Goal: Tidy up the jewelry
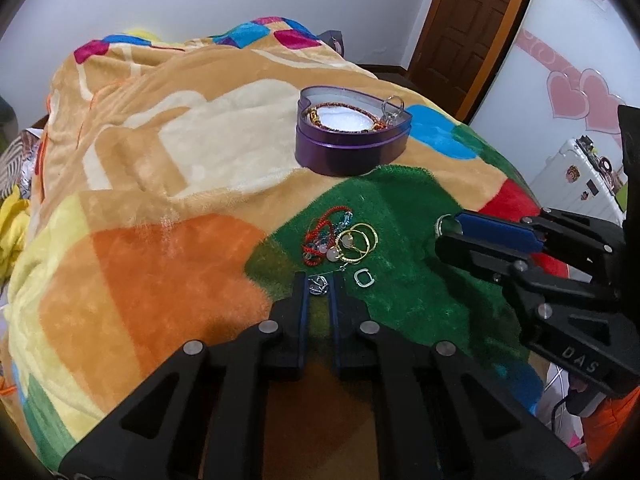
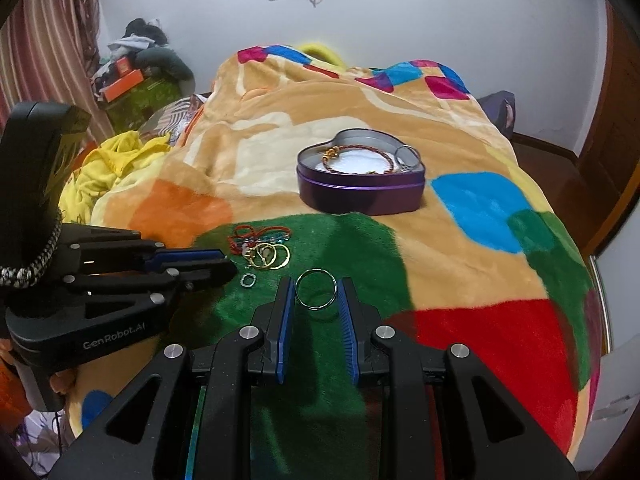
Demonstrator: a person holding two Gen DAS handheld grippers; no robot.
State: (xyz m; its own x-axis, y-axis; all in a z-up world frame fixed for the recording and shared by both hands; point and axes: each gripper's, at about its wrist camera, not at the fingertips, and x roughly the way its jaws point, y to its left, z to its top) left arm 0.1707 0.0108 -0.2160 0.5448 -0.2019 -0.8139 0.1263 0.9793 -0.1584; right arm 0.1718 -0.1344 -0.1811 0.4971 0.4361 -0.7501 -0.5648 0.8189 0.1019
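Observation:
A purple heart-shaped tin [image 1: 352,148] [image 2: 360,192] stands open on the blanket, holding a braided bracelet [image 2: 360,156] and a ring. A pile of jewelry [image 1: 340,240] [image 2: 264,250] lies on the green patch: red cord, blue beads, gold hoops. A small silver square ring [image 1: 364,278] [image 2: 249,280] lies beside it. My left gripper [image 1: 319,286] is shut on a small silver trinket [image 1: 318,285]. My right gripper [image 2: 316,290] is shut on a silver hoop ring [image 2: 316,289], held upright above the blanket; it shows from the side in the left wrist view [image 1: 448,228].
A colourful fleece blanket [image 2: 480,208] covers the bed. Yellow cloth and boxes [image 2: 120,152] lie at the left side. A brown door [image 1: 460,20] and a white suitcase [image 1: 576,176] stand to the right.

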